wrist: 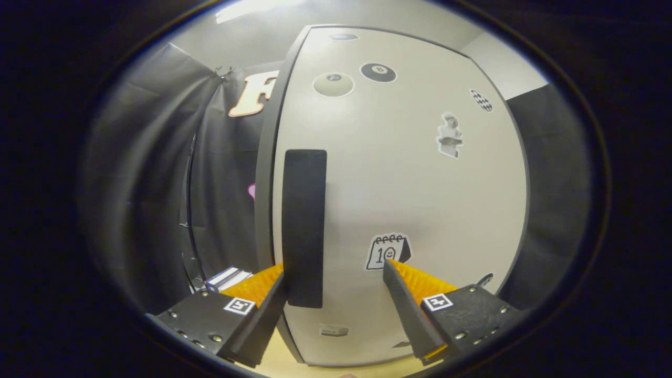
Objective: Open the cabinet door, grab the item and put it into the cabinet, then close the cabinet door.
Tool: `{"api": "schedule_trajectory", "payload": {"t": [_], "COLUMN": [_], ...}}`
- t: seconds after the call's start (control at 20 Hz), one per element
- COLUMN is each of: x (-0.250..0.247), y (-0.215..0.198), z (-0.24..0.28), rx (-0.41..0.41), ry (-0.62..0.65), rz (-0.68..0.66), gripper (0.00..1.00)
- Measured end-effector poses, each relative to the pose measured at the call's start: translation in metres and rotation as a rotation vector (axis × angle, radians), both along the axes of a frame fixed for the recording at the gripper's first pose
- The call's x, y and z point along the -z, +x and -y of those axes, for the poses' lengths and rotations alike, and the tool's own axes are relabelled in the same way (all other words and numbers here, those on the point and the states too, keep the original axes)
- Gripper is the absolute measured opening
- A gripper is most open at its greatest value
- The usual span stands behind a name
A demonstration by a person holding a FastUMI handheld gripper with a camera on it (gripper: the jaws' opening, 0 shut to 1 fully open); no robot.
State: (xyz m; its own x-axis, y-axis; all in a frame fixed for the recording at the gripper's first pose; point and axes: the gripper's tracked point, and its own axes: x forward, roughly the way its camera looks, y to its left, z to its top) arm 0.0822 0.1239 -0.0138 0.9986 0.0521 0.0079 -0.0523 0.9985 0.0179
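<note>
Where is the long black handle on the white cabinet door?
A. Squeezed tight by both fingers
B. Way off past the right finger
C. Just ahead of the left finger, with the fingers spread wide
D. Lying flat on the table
C. The black handle stands upright on the white cabinet door, right at the left fingertip of the open hand-held gripper, with nothing squeezing it.

A pale wooden tabletop [336, 365] shows as a thin strip at the bottom centre of the frame. The white cabinet [399, 173] stands on it, and a small striped box [227, 278] sits lower left, its resting surface hidden.

The gripper [336, 273] has its fingers spread apart.
</note>
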Motion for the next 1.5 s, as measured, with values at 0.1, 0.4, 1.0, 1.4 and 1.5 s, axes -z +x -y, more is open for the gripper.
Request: {"api": "schedule_trajectory", "payload": {"t": [0.1, 0.4, 1.0, 1.4, 1.5], "x": [0.001, -0.019, -0.040, -0.046, -0.046], "y": [-0.004, -0.072, -0.254, -0.314, -0.319], "z": [-0.002, 0.004, 0.079, 0.101, 0.101], "rx": [-0.027, -0.034, 0.100, 0.146, 0.145], "ry": [0.022, 0.027, 0.017, 0.021, 0.020], "rz": [-0.027, 0.000, -0.031, -0.016, -0.015], "gripper": [1.00, 1.00, 1.00, 1.00, 1.00]}}
